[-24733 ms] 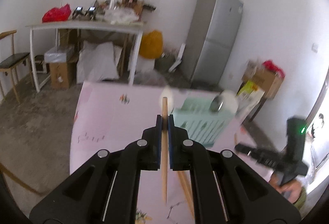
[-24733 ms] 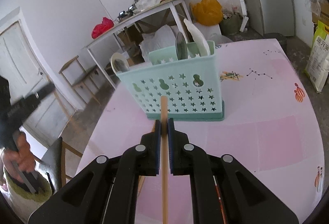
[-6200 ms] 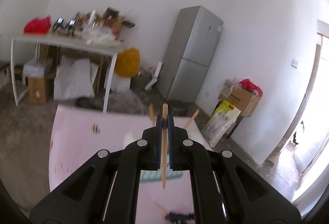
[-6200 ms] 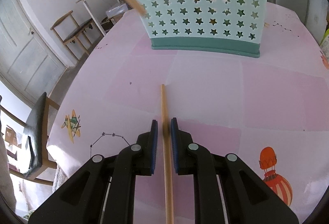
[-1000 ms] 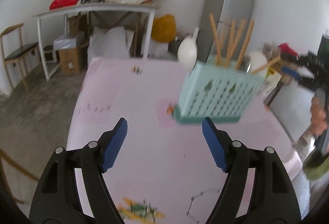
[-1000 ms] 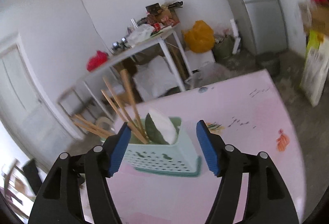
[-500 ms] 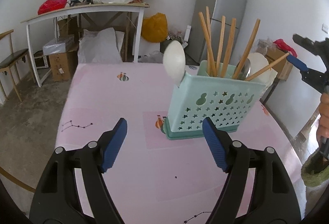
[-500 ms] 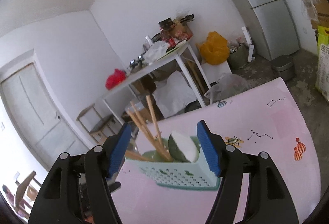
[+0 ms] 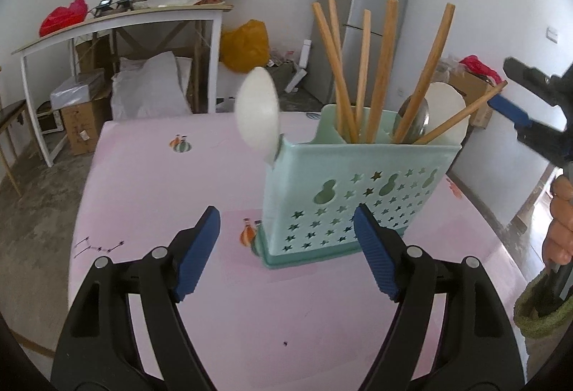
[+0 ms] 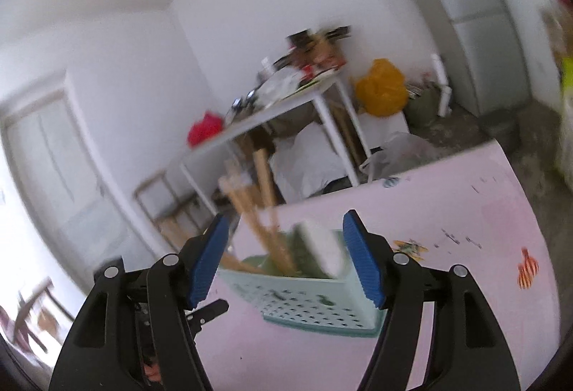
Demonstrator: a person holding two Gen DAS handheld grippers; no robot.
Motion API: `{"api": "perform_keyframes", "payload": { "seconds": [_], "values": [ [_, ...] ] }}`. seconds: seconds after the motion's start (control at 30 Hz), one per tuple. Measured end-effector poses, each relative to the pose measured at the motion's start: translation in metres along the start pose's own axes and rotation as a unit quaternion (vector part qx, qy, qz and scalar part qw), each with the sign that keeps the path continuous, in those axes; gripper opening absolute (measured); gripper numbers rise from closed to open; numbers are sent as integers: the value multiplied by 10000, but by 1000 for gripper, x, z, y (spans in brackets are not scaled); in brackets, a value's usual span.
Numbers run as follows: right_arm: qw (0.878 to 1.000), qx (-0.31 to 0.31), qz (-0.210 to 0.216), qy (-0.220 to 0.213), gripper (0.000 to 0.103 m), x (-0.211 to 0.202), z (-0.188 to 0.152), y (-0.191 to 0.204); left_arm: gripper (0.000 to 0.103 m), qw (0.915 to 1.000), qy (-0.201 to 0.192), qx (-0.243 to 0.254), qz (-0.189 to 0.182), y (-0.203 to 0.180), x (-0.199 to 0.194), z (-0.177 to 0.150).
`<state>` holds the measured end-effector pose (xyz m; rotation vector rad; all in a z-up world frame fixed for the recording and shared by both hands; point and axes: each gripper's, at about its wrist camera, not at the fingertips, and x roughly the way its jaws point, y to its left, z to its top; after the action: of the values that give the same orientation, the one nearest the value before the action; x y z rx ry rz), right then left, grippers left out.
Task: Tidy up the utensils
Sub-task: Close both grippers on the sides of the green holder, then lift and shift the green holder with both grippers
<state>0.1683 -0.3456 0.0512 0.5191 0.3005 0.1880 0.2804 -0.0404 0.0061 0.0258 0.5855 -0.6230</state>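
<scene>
Holder: a pale green utensil holder (image 9: 358, 190), pierced with star and gourd cut-outs, is seen standing upright on a pink table (image 9: 150, 183). It is placed ahead of the left gripper (image 9: 286, 240), offset toward that gripper's right-hand finger, and well clear of both pads.
Chopsticks: several wooden chopsticks (image 9: 383, 68) are held upright or leaning inside the holder, fanned apart above its rim.
Spoons: a white spoon (image 9: 258, 111) is propped at the holder's left end, bowl upward; a metal spoon (image 9: 417, 120) and a second white spoon (image 9: 447, 111) are lodged at its right end.
Left gripper: its blue-padded jaws are spread wide with nothing between them, above bare tabletop.
Right gripper: the right gripper (image 10: 286, 258) is likewise spread wide and empty. In its own blurred view the holder (image 10: 315, 301) is framed between and beyond the fingertips, without contact. It is also seen from the left wrist view (image 9: 526, 115), off to the right of the left gripper and beyond the holder's far end, carried by a hand (image 9: 560, 222) in a green sleeve cuff (image 9: 537, 315).
Table: printed motifs are scattered over the pink cloth, including a small one just left of the holder's base.
Background: a grey refrigerator (image 9: 361, 14), a white cluttered side table (image 9: 118, 18) and a yellow bag (image 9: 247, 45) are placed far beyond the left gripper, against a white wall.
</scene>
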Motion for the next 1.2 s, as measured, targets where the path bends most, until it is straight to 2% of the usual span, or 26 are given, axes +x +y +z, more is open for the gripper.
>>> {"api": "perform_keyframes", "payload": {
  "seconds": [0.03, 0.07, 0.13, 0.2, 0.3, 0.4, 0.53, 0.7, 0.9, 1.2],
  "values": [
    [9997, 226, 34, 10, 65, -2, -3, -14, 74, 10000, 1, 18, -52, -1, 3, 1],
    [9990, 397, 212, 46, 70, -1, -6, -23, 74, 9999, 2, 30, -113, -2, 6, 2],
    [9966, 679, 332, 322, 70, 9, -19, -39, 74, 9997, 20, 34, -235, -2, 14, 5],
    [9959, 655, 393, 487, 70, 17, -28, -41, 74, 9995, 31, 56, -302, -3, 20, 6],
    [9941, 553, 721, 596, 70, 24, -34, -34, 74, 9994, 48, 81, -346, -7, 27, 9],
    [9943, 291, 647, 792, 70, 37, -37, -26, 74, 9991, 32, 62, -414, -8, 33, 14],
    [9941, 12, 247, 1056, 73, 58, -45, -23, 74, 9988, 69, -19, -486, -9, 43, 17],
    [9929, 186, 266, 1146, 74, 62, -45, -30, 74, 9983, 98, -137, -565, -8, 48, 20],
    [9910, 288, 360, 1255, 74, 66, -50, -21, 74, 9982, 187, -318, -472, -3, 36, 18],
    [9864, 483, 599, 1450, 74, 59, -70, 7, 74, 9978, 308, -550, -215, 4, -10, -2]
  ]
}}
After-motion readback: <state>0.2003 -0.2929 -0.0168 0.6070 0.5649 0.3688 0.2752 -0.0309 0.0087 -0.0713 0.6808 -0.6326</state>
